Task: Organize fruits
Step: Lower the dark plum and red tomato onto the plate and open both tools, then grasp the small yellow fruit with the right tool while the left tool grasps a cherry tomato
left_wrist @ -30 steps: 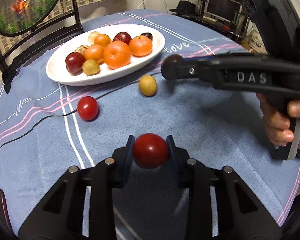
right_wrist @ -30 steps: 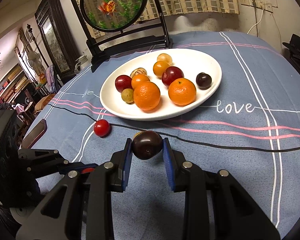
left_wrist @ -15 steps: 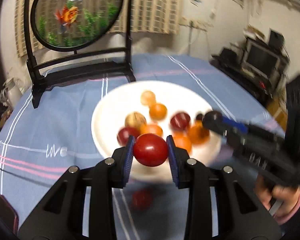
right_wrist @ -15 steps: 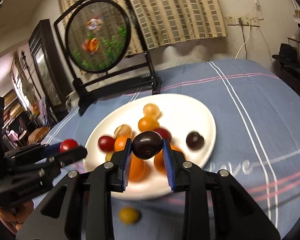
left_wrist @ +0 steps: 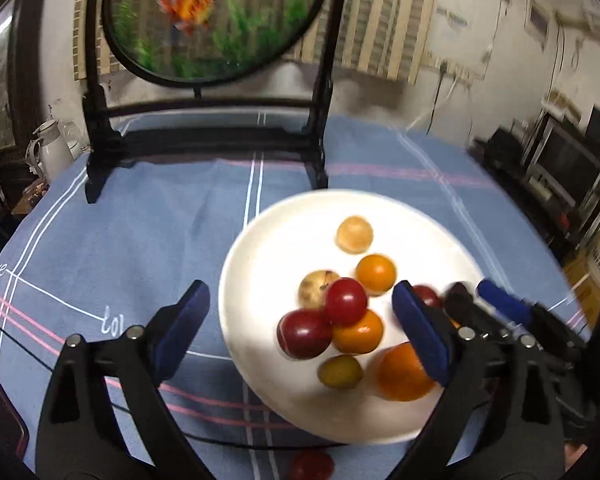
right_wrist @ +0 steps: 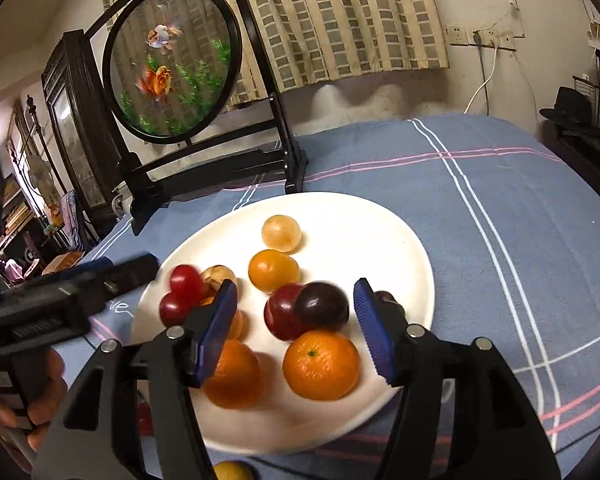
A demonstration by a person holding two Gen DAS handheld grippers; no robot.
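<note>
The left wrist view is smeared at its right side, where the right gripper shows only as a dark blur with blue pads; a fruit behind it cannot be made out. At the bottom edge of that view a red fruit on the table is half cut off, and in the right wrist view a yellow fruit is likewise clipped at the lower edge.

The left gripper has just been opening and its jaws now stand wide apart with nothing pressed between the pads. The red tomato lies free between them, over the plate, on top of a plum and a small orange fruit.

The right gripper's jaws have also just been opening, to about half their spread. The dark plum sits between them, clear of both pads, blurred, against a red plum and above an orange on the plate.

Only the right wrist view shows the hand holding the left gripper at the plate's left edge, and the second orange half hidden by its own left finger. Only the left view shows the greenish fruit near the plate's near rim.
</note>
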